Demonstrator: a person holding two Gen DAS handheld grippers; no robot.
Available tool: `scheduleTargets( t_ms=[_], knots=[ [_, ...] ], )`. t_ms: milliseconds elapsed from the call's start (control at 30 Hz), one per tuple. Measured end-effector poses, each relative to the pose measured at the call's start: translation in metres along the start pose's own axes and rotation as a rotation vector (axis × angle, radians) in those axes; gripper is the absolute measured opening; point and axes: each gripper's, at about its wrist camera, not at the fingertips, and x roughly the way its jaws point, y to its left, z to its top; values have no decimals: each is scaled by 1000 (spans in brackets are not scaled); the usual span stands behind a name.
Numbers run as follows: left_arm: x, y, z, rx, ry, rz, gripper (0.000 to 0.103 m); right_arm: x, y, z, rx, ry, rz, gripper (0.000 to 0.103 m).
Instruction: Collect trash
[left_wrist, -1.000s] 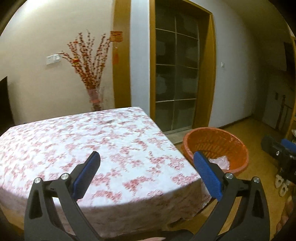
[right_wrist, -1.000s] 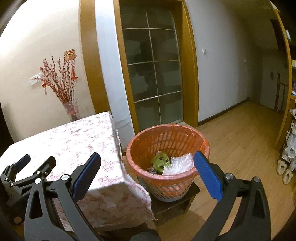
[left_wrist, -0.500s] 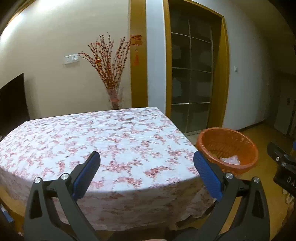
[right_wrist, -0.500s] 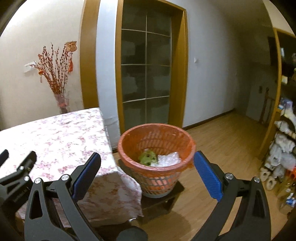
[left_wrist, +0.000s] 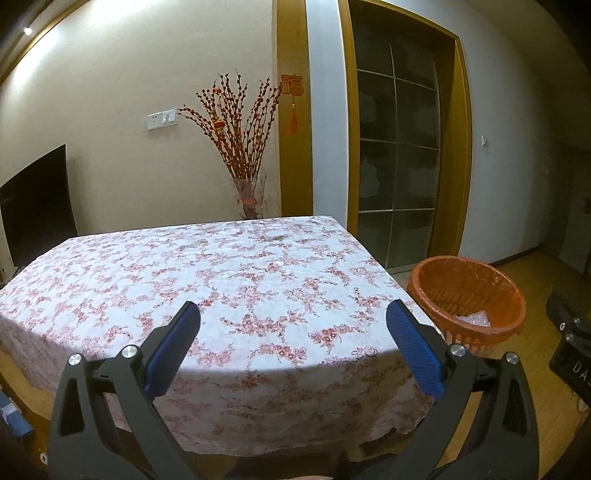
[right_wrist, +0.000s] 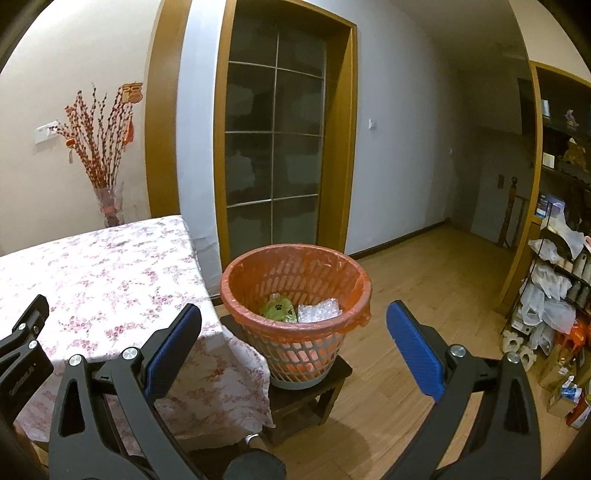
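An orange mesh trash basket (right_wrist: 295, 295) lined with an orange bag stands on a low dark stool (right_wrist: 306, 391) right of the table. Inside lie a green wrapper (right_wrist: 277, 308) and clear bubble wrap (right_wrist: 317, 312). The same basket (left_wrist: 466, 297) shows at the right of the left wrist view, with bubble wrap (left_wrist: 474, 319) in it. My right gripper (right_wrist: 293, 347) is open and empty, held in front of and above the basket. Open and empty too, my left gripper (left_wrist: 293, 345) hangs over the near edge of the floral-clothed table (left_wrist: 207, 280).
A vase of red branches (left_wrist: 249, 199) stands behind the table by the wall. A glass-paned door (right_wrist: 273, 147) is behind the basket. A cluttered shelf rack (right_wrist: 554, 295) lines the right side. Wooden floor (right_wrist: 424, 295) stretches right of the basket. A dark screen (left_wrist: 37, 199) sits at far left.
Both grippers have pulled back and risen; the basket and table look smaller and farther. The left view has swung left to show more of the table. Both stay open.
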Motion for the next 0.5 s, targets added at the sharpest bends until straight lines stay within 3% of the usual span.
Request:
scheduleTargets(
  t_ms=[500],
  knots=[
    [-1, 2, -9, -7, 38, 25, 99, 1, 2, -8, -14, 50, 6, 99]
  ],
)
